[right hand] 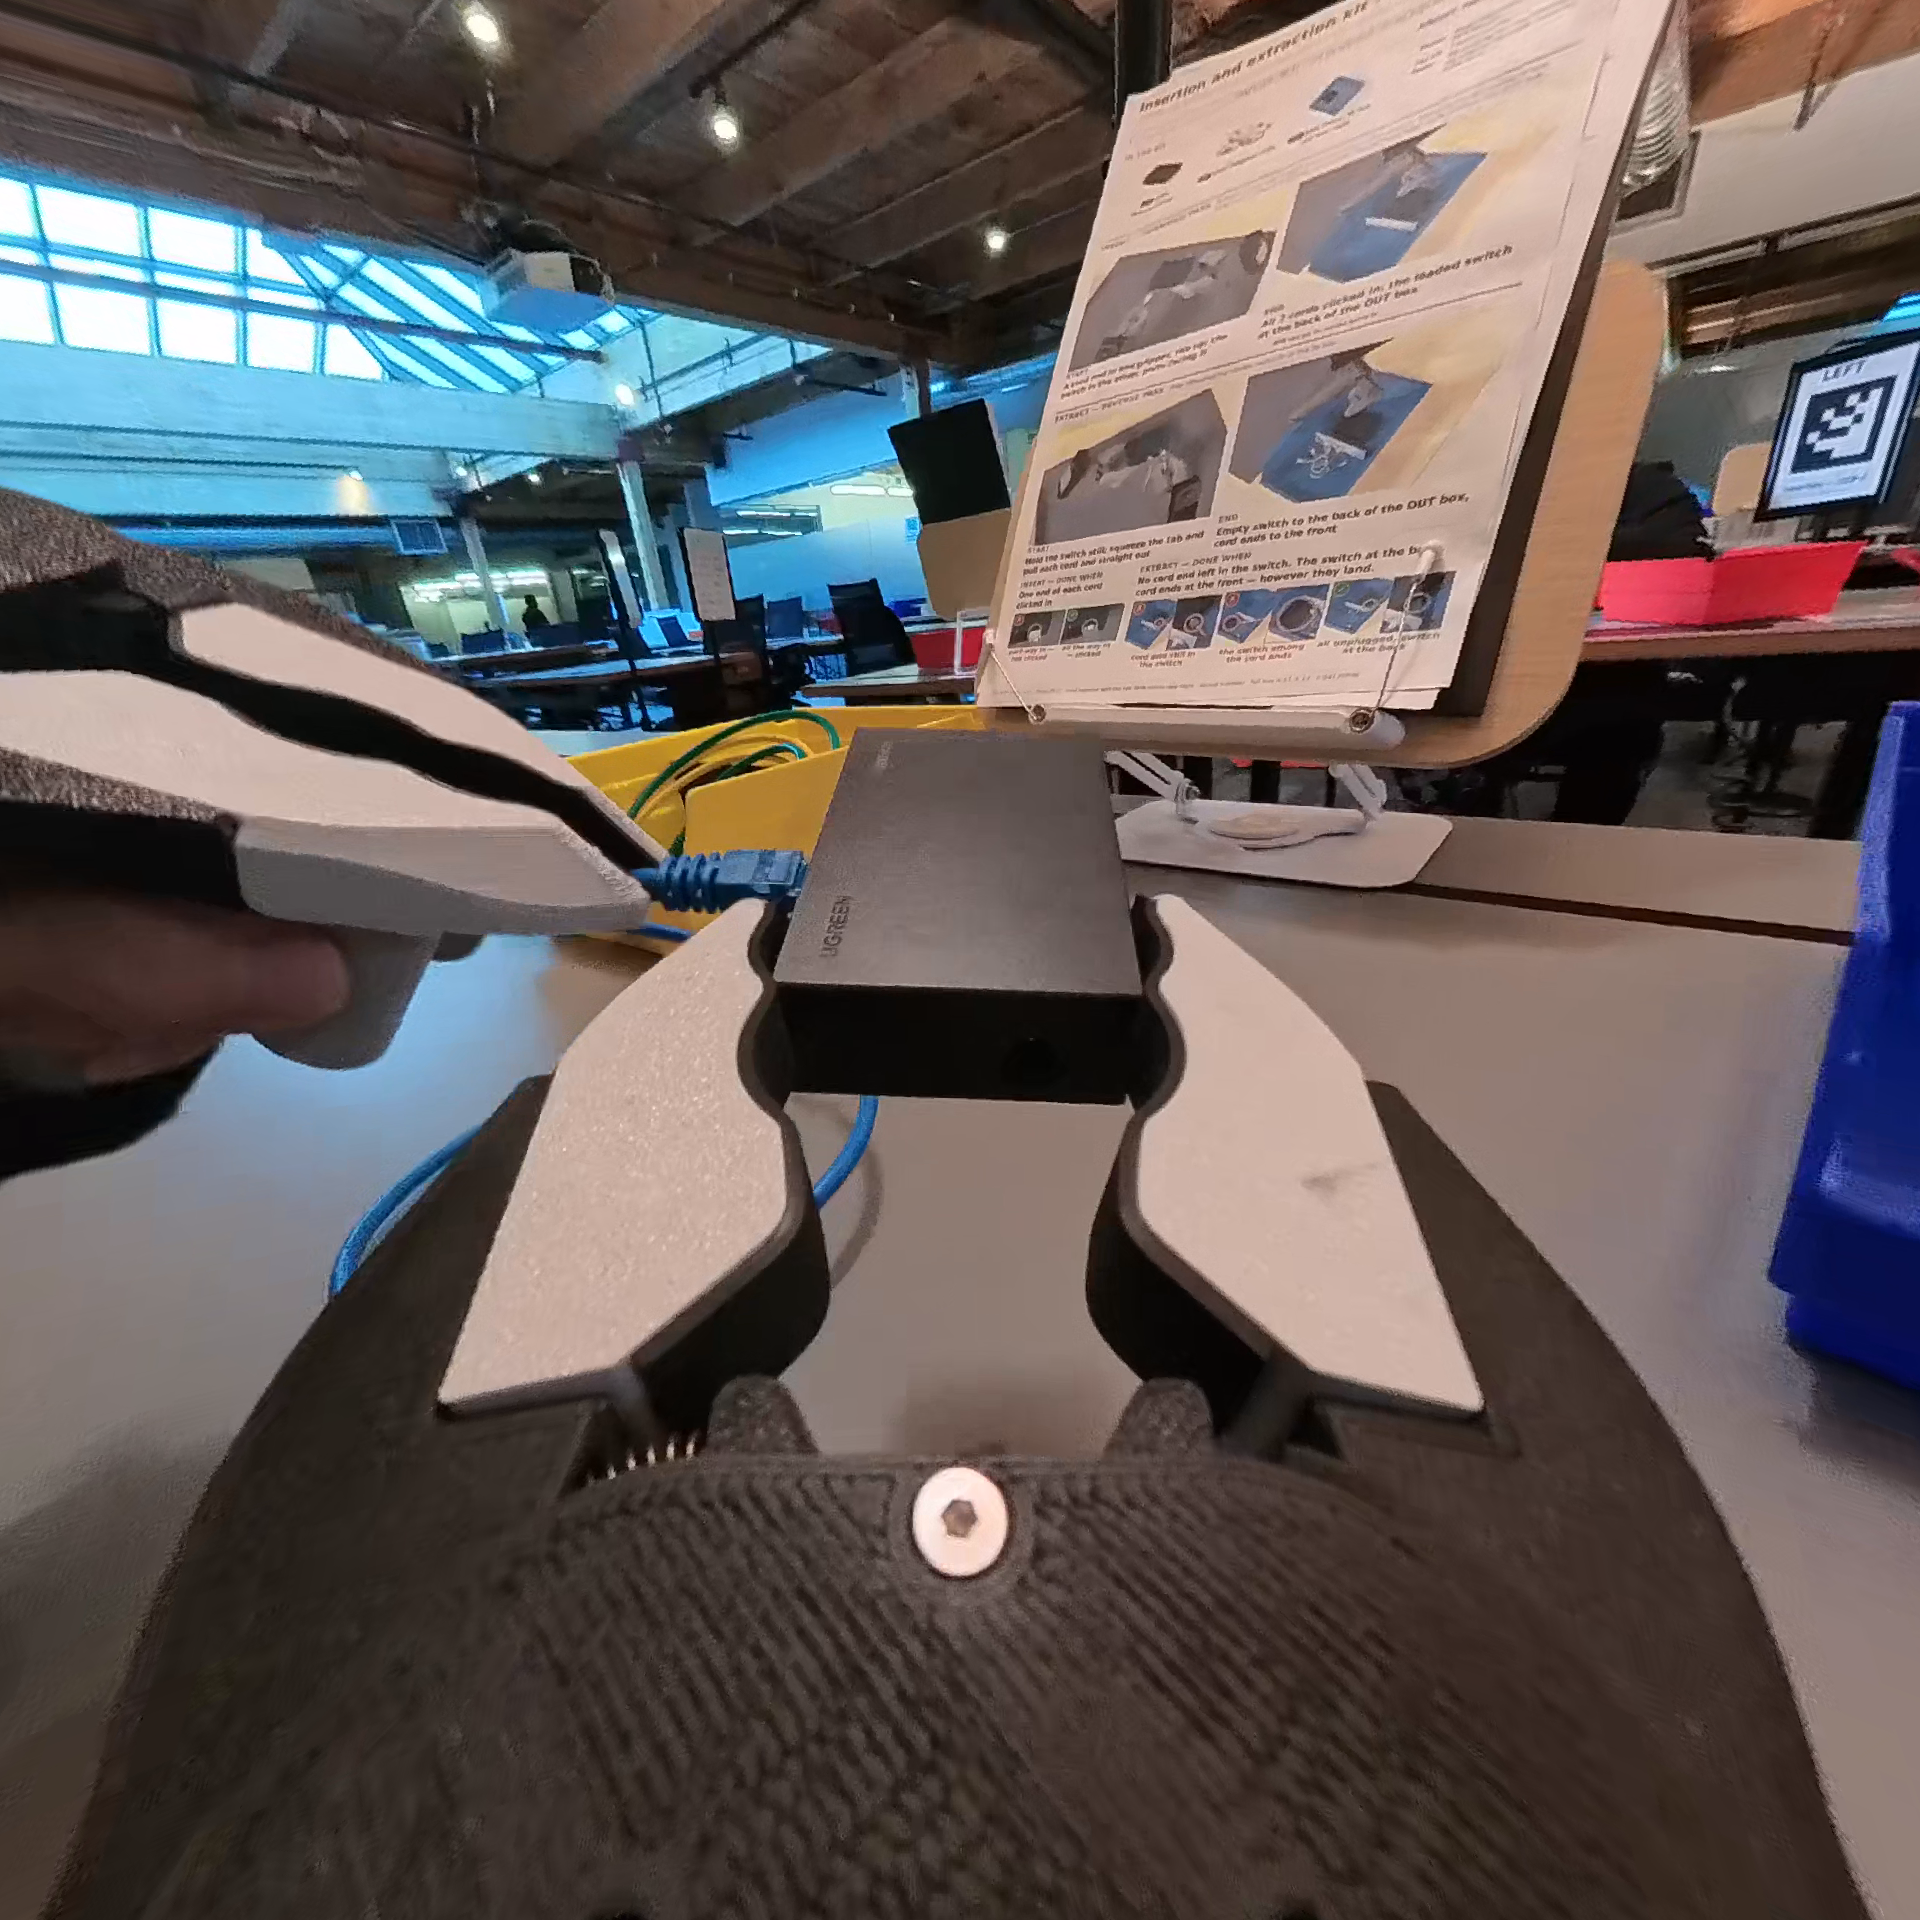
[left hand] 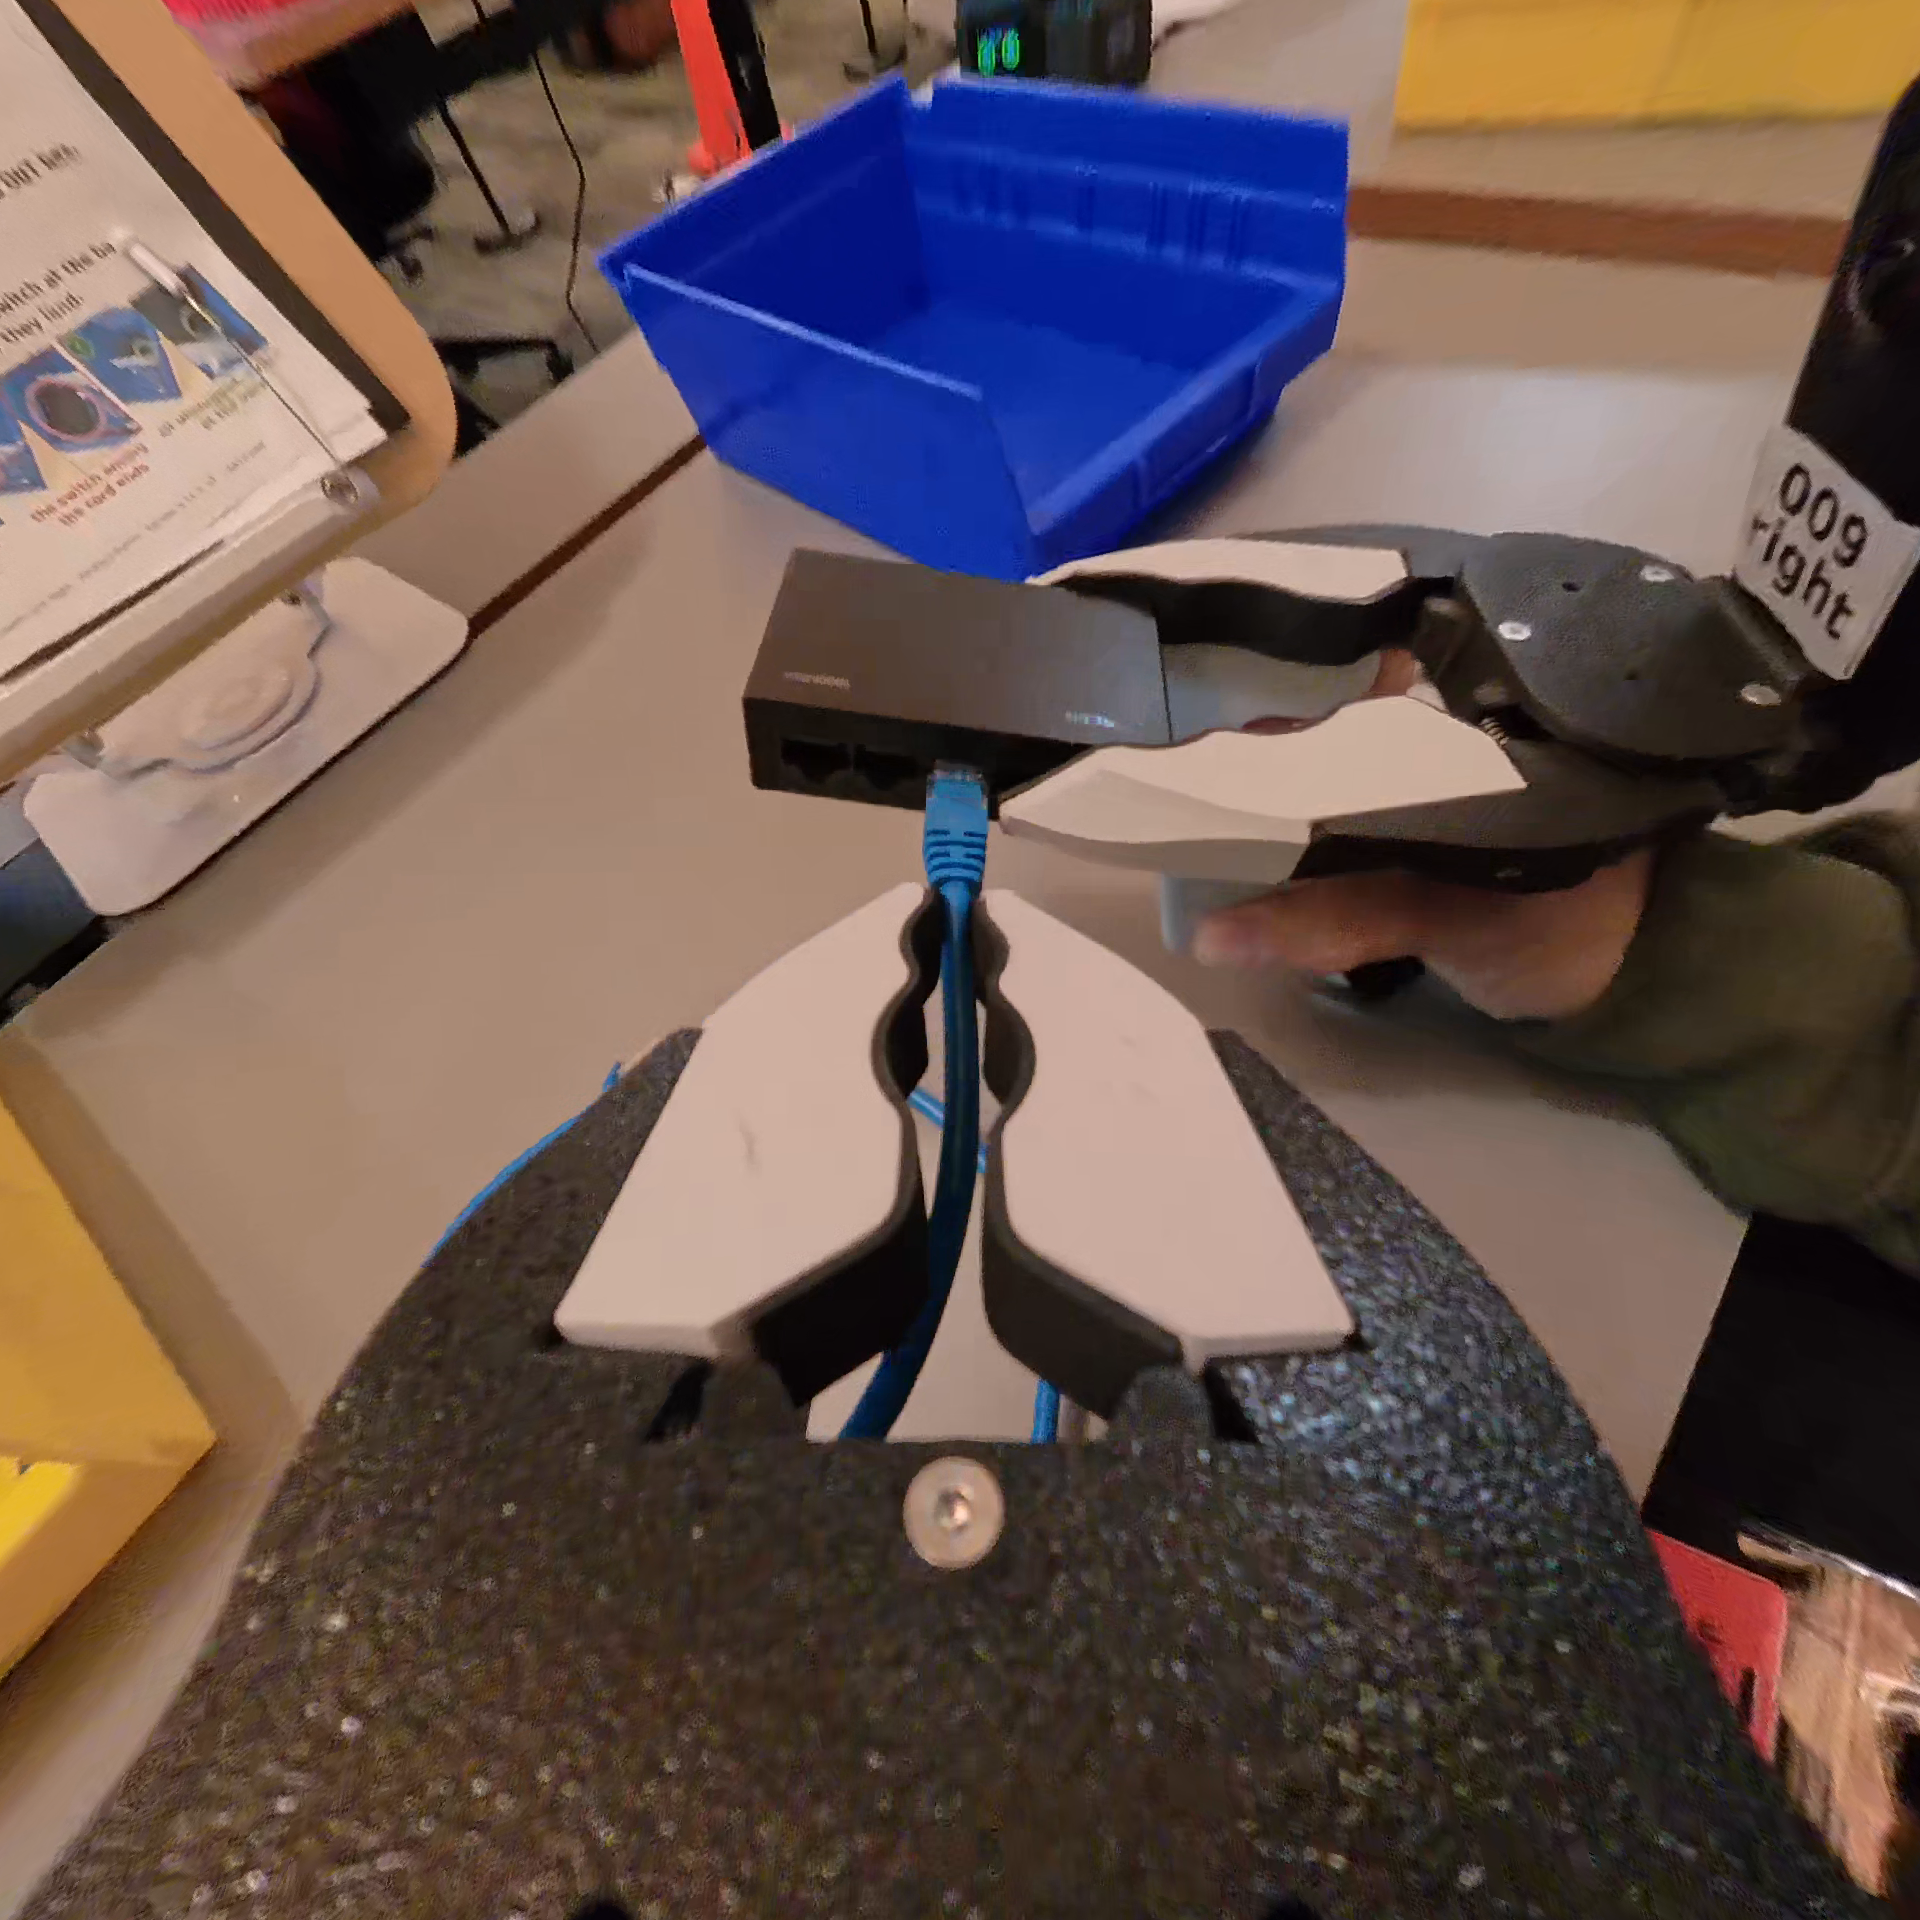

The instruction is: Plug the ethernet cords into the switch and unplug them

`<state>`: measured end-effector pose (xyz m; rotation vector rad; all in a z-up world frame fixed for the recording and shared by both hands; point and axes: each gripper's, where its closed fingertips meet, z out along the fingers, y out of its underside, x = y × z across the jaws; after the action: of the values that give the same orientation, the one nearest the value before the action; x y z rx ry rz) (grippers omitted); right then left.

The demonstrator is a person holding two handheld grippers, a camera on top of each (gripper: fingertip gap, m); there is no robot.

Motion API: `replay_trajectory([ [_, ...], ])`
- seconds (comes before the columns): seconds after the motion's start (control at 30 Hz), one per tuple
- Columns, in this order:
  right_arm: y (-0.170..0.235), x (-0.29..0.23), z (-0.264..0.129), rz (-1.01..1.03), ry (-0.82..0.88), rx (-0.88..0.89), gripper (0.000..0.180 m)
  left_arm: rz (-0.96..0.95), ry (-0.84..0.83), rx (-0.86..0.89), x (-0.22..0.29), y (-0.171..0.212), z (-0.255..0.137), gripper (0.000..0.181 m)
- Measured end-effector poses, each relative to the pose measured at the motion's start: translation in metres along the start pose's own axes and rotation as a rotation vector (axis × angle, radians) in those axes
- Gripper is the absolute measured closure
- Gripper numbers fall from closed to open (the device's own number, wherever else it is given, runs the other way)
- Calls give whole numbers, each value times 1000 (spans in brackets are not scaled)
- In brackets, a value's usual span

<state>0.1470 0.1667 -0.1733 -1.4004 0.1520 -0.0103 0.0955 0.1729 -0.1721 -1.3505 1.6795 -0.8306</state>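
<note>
The right gripper [right hand: 956, 997] has its jaws clamped on the black switch [left hand: 956, 665], held above the grey bench [left hand: 520, 935]. The left gripper [left hand: 951, 914] pinches the blue cord [left hand: 956, 1091] just behind its plug [left hand: 956, 821], which sits at a port. A blue bin [left hand: 987, 332] stands beyond.

Grey table [left hand: 540, 935] with blue bin [left hand: 987, 343], document stand [right hand: 1278, 831].

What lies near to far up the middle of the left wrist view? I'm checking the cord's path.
Left hand-held gripper shut on the blue ethernet cord → cord's plug → black switch → blue bin.
</note>
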Motion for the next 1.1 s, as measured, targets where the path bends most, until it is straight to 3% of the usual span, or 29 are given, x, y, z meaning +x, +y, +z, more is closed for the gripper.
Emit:
replay_trajectory([
  [0.37,-2,5,-2,40,4,15,116,-103,83,211,1,-8,5,176],
  [0.63,-8,11,-7,107,-13,74,116,49,-65,296,5,-18,8,176],
  [0.87,-3,0,-2,82,-91,25,116,70,-42,253,1,-12,1,176],
  [1.1,-1,3,0,30,-54,4,117,42,-17,261,-2,-6,6,176],
])
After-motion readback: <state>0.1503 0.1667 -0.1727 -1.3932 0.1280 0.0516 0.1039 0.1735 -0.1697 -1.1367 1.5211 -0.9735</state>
